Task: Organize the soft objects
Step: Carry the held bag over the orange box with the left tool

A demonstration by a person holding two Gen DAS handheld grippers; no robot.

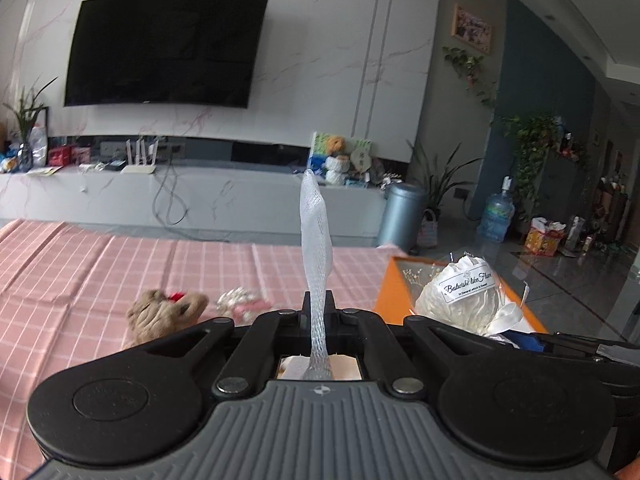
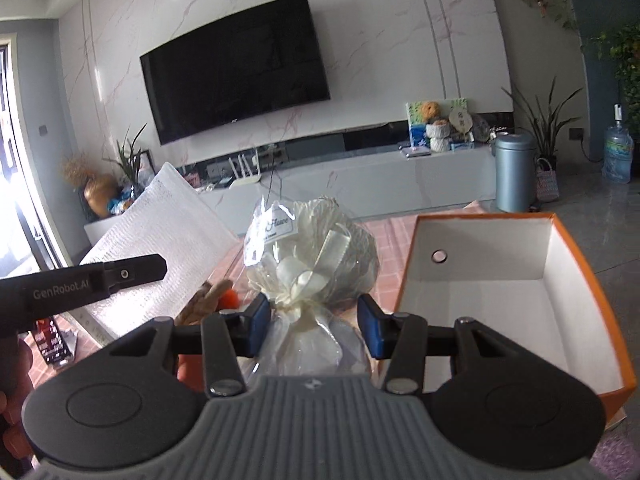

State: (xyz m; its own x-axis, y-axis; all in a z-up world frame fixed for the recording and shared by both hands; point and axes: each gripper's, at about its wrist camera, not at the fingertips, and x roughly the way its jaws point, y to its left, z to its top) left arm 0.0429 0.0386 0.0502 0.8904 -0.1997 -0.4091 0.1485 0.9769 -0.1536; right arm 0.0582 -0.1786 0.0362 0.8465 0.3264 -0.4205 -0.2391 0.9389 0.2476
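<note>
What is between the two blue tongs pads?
The wrapped cream bouquet, its clear-wrapped stem end sitting between the right tongs, seen in the right wrist view.

Two handheld grippers share one build: a ribbed grey housing, round black discs at either side and black linkage arms fixed with silver screws. The right gripper [image 2: 316,330] carries blue pads [image 2: 256,330]; the left gripper [image 2: 162,266] bears white "GenRobot.AI" lettering.
</note>
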